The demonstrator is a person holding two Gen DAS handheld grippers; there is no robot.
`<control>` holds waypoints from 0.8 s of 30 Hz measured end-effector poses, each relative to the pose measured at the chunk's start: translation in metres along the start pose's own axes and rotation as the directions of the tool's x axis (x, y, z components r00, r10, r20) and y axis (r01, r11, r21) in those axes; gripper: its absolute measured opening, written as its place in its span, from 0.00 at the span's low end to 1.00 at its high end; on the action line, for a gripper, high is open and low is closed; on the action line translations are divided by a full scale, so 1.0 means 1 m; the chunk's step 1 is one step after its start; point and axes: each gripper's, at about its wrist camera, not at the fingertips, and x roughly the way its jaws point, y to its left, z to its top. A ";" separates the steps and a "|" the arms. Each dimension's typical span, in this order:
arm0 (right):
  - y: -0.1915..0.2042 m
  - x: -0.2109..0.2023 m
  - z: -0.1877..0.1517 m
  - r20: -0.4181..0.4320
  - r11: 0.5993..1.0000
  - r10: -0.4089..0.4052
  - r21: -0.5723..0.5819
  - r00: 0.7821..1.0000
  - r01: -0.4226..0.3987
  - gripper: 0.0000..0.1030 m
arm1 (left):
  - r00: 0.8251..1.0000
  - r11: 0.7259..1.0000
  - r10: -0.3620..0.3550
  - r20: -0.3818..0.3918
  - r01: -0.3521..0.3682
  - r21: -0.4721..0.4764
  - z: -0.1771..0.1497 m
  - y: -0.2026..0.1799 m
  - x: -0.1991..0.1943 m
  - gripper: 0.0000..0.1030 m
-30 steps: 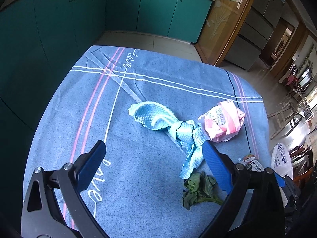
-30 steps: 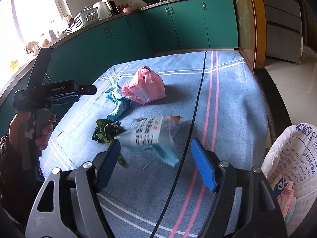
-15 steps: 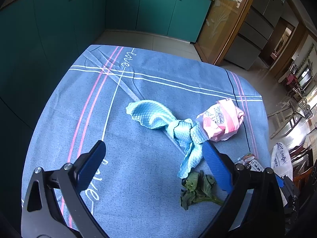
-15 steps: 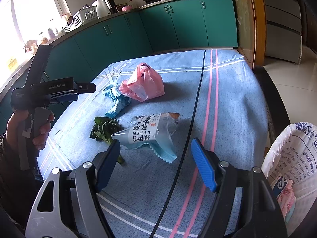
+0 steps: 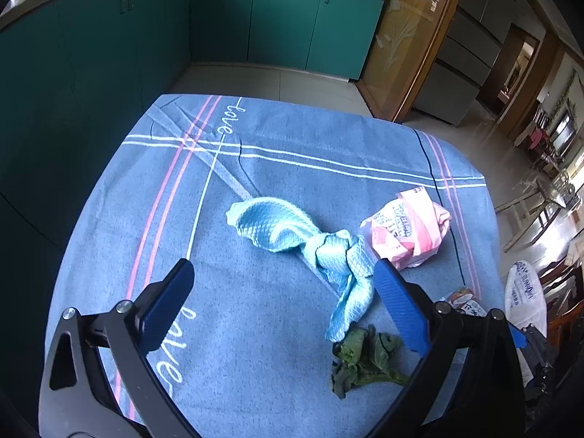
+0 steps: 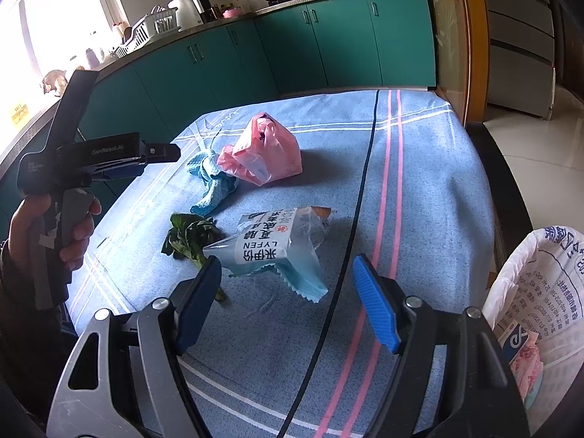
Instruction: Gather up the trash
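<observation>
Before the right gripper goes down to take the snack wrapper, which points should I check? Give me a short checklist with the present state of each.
1. Right gripper open: ok, jaws wide apart.
2. Right gripper empty: ok.
3. Snack wrapper in line with the gripper: ok, it lies just ahead, between the fingers.
4. Wrapper free of the leaf: cannot tell, their edges meet.
5. Left gripper out of the way: ok, open and empty over the blue cloth.
6. Trash bag open: ok, at the table's right edge.

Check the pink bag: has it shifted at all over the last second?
No. In the right wrist view the pink bag sits where it was, still against the blue cloth and left of the black stripe, with the same gap.
</observation>
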 end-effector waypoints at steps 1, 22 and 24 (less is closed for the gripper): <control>0.000 0.000 0.000 0.001 1.000 -0.003 0.000 1.000 0.003 0.74 | 1.000 1.000 0.002 0.007 -0.002 -0.002 0.002 0.001 0.000 0.95; -0.006 -0.003 -0.004 0.001 1.000 -0.020 0.018 1.000 0.020 0.75 | 0.995 0.996 -0.077 -0.069 0.074 -0.040 0.012 -0.024 0.041 0.73; -0.007 -0.003 -0.004 0.001 1.000 -0.020 0.020 1.000 0.020 0.75 | 0.994 0.997 -0.078 -0.077 0.076 -0.032 0.009 -0.029 0.042 0.74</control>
